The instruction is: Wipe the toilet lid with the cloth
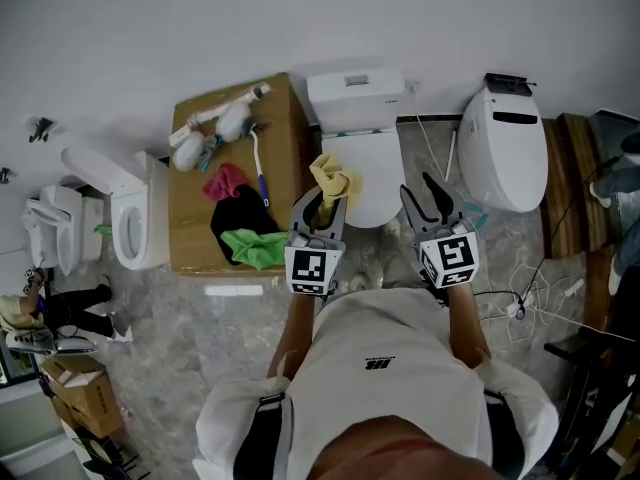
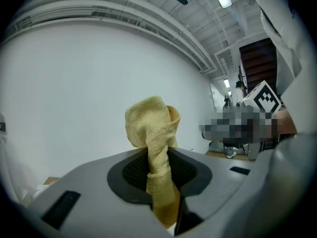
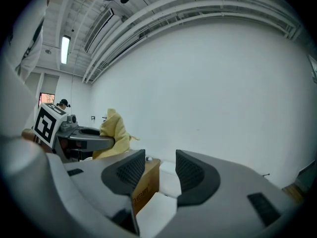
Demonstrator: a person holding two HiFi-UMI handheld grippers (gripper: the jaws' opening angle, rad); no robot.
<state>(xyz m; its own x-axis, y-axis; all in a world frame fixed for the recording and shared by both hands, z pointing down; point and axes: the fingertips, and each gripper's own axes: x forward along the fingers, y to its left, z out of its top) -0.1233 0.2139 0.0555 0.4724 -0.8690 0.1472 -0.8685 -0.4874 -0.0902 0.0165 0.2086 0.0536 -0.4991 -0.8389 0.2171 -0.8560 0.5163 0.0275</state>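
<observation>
Your left gripper (image 2: pixel 159 171) is pinching the yellow cloth (image 2: pixel 151 125). Its jaws are pressed onto a twisted neck of the fabric; a bunched fold stands above them and a short tail hangs below. In the head view this gripper sits at the left side of the toilet lid (image 1: pixel 368 173), and the cloth's bunched top overlaps the lid's left edge. You cannot tell from any view whether fabric and lid are touching. The lid is down, with the white tank (image 1: pixel 357 96) behind it against the wall. Your right gripper (image 3: pixel 161 171) has its jaws spread and nothing gripped. Past the gap between them only a cardboard box (image 3: pixel 144 183) and a white fixture show, well beyond the tips. In the head view it sits just right of the lid, level with the left gripper. The box stands just left of the toilet; on it lie a green cloth (image 1: pixel 256 248), a black cloth (image 1: pixel 238 220), a pink cloth (image 1: pixel 226 180) and a blue-handled brush (image 1: pixel 259 163). A second toilet (image 1: pixel 505 148) stands to the right and another (image 1: pixel 132 223) to the left of the box.
</observation>
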